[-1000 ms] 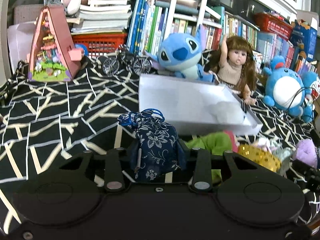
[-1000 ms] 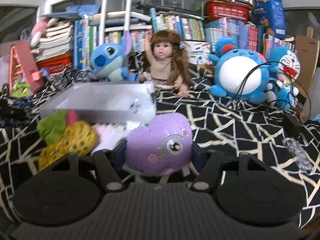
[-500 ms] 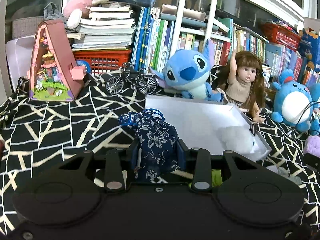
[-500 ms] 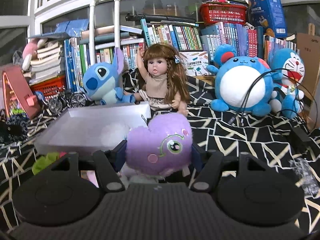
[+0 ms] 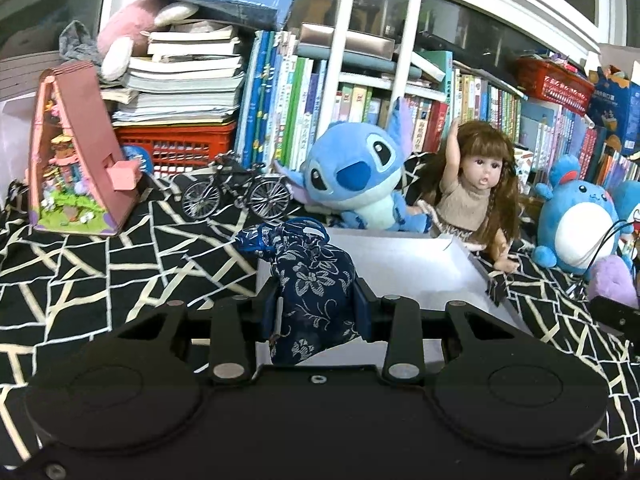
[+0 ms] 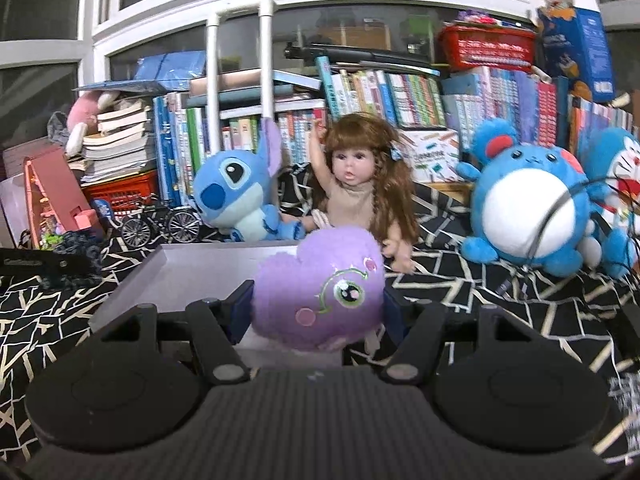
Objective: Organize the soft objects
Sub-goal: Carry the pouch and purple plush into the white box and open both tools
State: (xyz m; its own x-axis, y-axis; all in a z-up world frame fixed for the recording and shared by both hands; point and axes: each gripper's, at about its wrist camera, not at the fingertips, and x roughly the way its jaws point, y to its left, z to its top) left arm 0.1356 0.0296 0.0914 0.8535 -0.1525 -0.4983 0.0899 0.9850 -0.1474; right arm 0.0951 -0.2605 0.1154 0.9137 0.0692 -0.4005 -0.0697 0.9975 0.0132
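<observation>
My left gripper (image 5: 315,300) is shut on a dark blue floral drawstring pouch (image 5: 312,292), held over the near left corner of a shallow white box (image 5: 420,268). In the right wrist view my right gripper (image 6: 318,304) is shut on a purple heart-shaped plush (image 6: 320,288) with one embroidered eye, held above the near edge of the same white box (image 6: 200,268). The purple plush (image 5: 612,280) also shows at the far right of the left wrist view. The pouch (image 6: 76,246) and the left gripper show at the left edge of the right wrist view.
A black cloth with cream lines (image 5: 100,264) covers the surface. Behind the box sit a blue Stitch plush (image 5: 352,180), a long-haired doll (image 5: 476,192), a round blue plush (image 6: 528,204), a model bicycle (image 5: 236,192) and a pink triangular dollhouse (image 5: 76,152). Bookshelves line the back.
Both grippers have risen and moved forward with their toys toward the white box. The green and gold items in front of the box have dropped out of sight below.
</observation>
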